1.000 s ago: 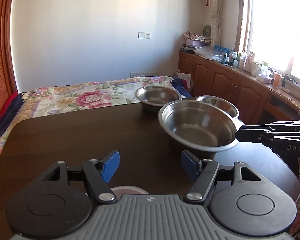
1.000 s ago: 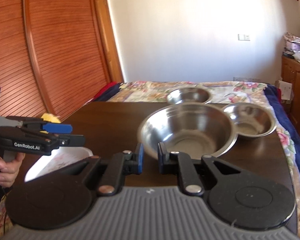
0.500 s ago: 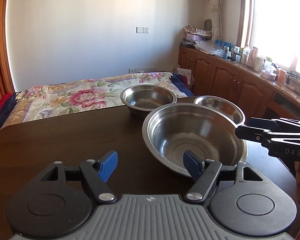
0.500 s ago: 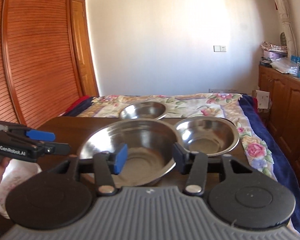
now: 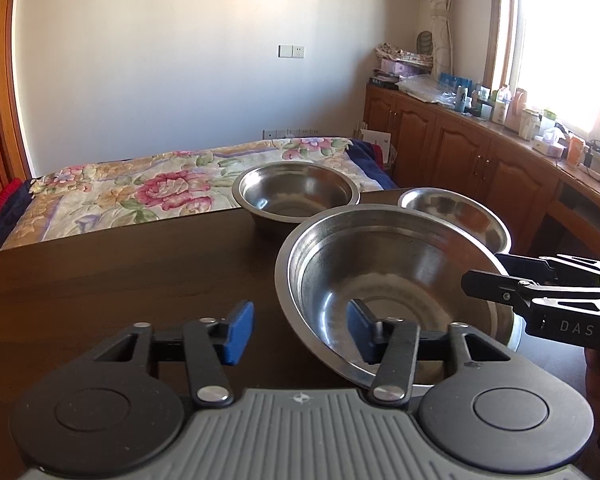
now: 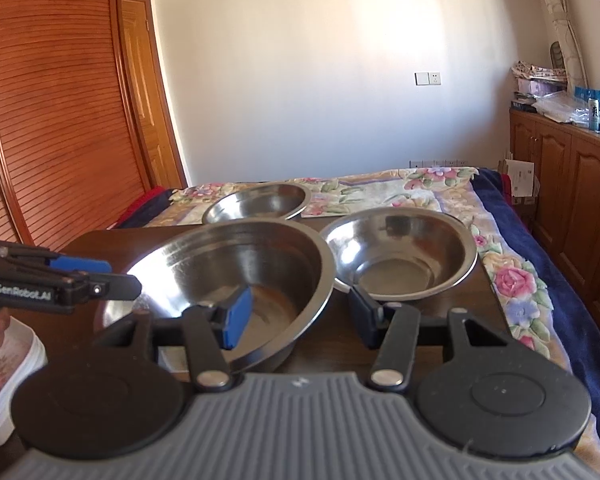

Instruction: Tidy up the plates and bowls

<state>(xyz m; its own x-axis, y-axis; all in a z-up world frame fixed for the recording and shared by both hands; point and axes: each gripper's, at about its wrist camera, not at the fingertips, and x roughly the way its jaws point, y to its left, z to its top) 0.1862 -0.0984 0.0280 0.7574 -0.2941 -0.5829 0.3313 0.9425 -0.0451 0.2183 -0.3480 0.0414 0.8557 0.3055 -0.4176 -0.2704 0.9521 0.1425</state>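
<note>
A large steel bowl (image 5: 392, 280) (image 6: 240, 272) sits on the dark table (image 5: 120, 280). My left gripper (image 5: 300, 328) straddles its near left rim, one blue pad inside the bowl and one outside. Its jaws are closing and the pads stand clear of the metal. My right gripper (image 6: 300, 316) is open astride the bowl's right rim, its left pad inside. Each gripper shows in the other view, the left gripper (image 6: 116, 276) and the right gripper (image 5: 496, 280). Behind are a medium steel bowl (image 5: 296, 196) (image 6: 260, 204) and another steel bowl (image 5: 456, 216) (image 6: 400, 256).
A white flowered plate (image 6: 16, 360) lies at the table's near left, by a hand. A bed with a floral cover (image 5: 160, 196) runs beyond the far table edge. Wooden cabinets (image 5: 480, 160) stand to the right, and a slatted wooden door (image 6: 52, 120) to the left.
The right gripper let go of the large bowl's rim and opened. Both grippers came closer to the bowl. The left jaws narrowed around its rim.
</note>
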